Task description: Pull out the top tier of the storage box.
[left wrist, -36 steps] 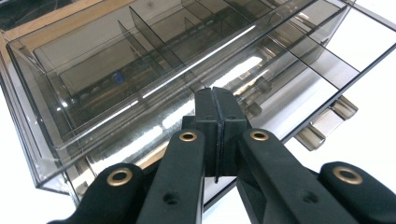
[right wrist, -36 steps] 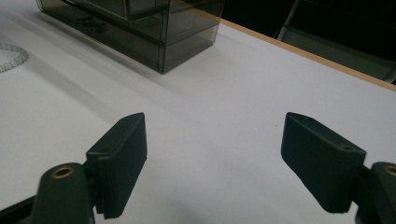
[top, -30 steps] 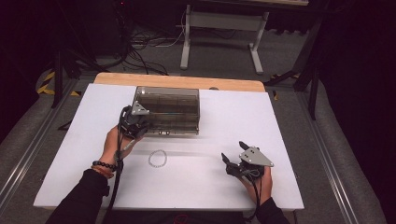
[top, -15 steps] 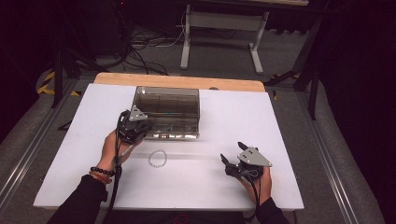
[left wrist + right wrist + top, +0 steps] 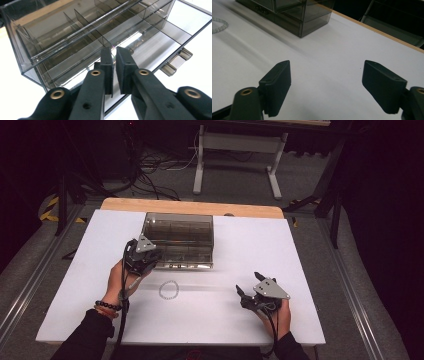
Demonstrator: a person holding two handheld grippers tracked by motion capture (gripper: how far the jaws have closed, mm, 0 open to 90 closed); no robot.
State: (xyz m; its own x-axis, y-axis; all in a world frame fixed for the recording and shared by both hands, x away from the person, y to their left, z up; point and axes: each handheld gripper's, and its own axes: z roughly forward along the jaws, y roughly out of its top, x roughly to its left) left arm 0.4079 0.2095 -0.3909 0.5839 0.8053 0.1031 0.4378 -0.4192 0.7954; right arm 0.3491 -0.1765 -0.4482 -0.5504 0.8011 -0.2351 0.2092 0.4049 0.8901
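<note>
Box point(image 5: 179, 240): clear, divided.
Left gripper point(image 5: 113, 53): jaws have just been opening, slim gap at box's front wall; likely letting go.
Right gripper point(image 5: 327, 67): jaws wide, empty.
Bracelet point(image 5: 169, 290): untouched.

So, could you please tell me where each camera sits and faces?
High view: above the person's side, looking forward and down on the white table; both forearms, left gripper, right gripper.
Left gripper view: rides that gripper, close on the smoky clear plastic compartment box; its jaws, just opening, straddle a thin box edge.
Right gripper view: low over the table, facing the box; open jaws.
High and right gripper views share the pale bead ring.
</note>
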